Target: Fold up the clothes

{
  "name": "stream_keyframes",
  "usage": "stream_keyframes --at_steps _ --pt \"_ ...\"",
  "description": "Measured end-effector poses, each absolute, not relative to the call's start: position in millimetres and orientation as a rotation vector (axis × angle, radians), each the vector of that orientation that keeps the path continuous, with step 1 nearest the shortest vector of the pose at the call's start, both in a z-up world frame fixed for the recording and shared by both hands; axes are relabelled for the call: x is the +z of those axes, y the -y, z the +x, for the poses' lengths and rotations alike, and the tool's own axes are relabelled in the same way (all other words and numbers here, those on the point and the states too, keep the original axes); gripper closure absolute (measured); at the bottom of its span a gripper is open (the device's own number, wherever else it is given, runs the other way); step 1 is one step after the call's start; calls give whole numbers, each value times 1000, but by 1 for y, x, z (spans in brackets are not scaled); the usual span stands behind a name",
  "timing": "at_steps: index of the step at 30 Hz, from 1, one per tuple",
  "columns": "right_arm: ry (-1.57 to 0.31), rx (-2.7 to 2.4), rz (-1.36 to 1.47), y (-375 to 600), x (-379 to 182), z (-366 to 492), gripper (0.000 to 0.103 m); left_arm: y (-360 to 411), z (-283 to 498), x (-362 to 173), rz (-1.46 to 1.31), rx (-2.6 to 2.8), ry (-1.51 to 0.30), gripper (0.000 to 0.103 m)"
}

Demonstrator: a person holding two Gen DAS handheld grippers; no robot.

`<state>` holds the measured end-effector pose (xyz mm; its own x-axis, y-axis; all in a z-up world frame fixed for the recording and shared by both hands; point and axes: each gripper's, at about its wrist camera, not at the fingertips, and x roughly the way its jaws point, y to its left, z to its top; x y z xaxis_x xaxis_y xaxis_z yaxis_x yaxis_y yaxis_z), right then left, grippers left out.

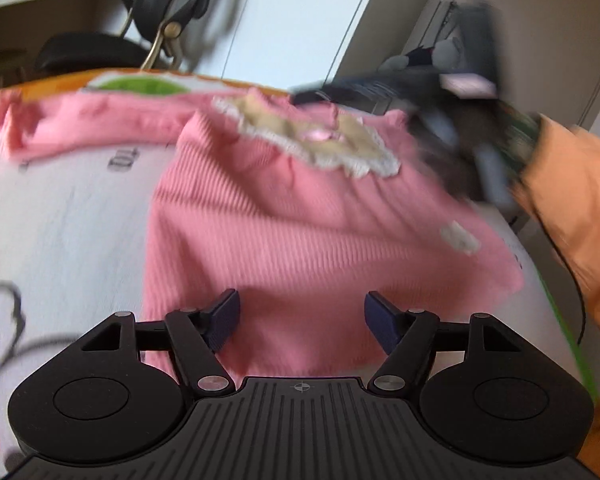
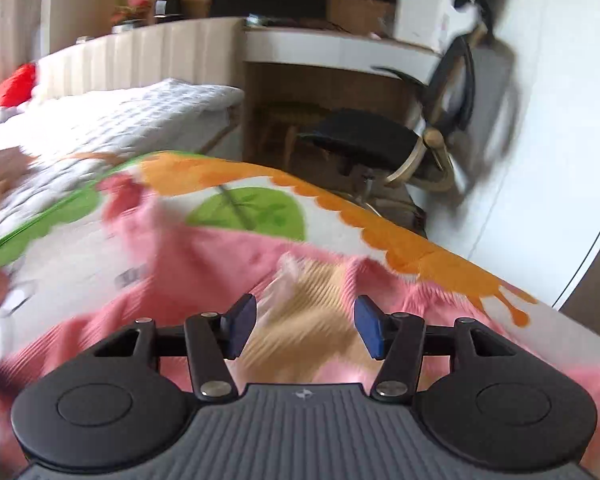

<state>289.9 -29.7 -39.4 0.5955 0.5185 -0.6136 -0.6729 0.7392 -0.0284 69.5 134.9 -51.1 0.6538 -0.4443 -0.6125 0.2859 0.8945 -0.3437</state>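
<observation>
Left tongs: the left gripper (image 1: 302,322) has its jaws spread wide with nothing between them, just above the lower hem of the pink top (image 1: 300,216).
Right tongs: the right gripper (image 2: 305,326) is also spread and empty, over the beige lace collar (image 2: 304,304) at the neck end.
Top: lies front up and mostly flat on the printed cloth (image 1: 60,216); one sleeve (image 1: 80,124) stretches out sideways, the other is hidden behind the right tool and the orange sleeve (image 1: 572,200).
Blur: both views are smeared, so how the fabric edges lie is uncertain.
Doing it well: whichever fold is meant, pinch only the layer to be turned, grip hem and shoulder on the same side, and lift together so the ribbed knit stays square.
</observation>
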Motion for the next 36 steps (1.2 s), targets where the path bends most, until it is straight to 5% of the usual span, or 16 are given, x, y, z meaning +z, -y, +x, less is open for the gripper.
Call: stream_keyframes --at_steps 2,3,4,9,15,19,23,29,36 --pt "-696 681 -221 17 -55 319 60 -142 62 -54 -240 -431 -737 28" --pt "-731 680 -231 11 -63 329 71 -144 61 -55 -253 -435 -737 28" --pt "-764 679 -246 4 -71 338 93 -146 59 -56 -267 -439 -737 28" --pt "-600 580 -333 -10 -65 352 97 -153 50 -58 -299 -454 -732 28" --pt "-585 575 -310 1 -66 354 93 -150 53 -46 -301 -465 -710 28" --pt "-548 622 -173 53 -37 324 68 -145 66 -30 -283 -480 -676 27" --pt "-496 627 -372 111 -29 255 52 -140 80 -14 -264 -495 -642 16" --pt "-672 505 -529 187 -67 207 49 -129 107 2 -259 -501 -606 8" --pt "-655 315 65 277 -42 277 44 -96 176 -35 -377 -401 -655 8"
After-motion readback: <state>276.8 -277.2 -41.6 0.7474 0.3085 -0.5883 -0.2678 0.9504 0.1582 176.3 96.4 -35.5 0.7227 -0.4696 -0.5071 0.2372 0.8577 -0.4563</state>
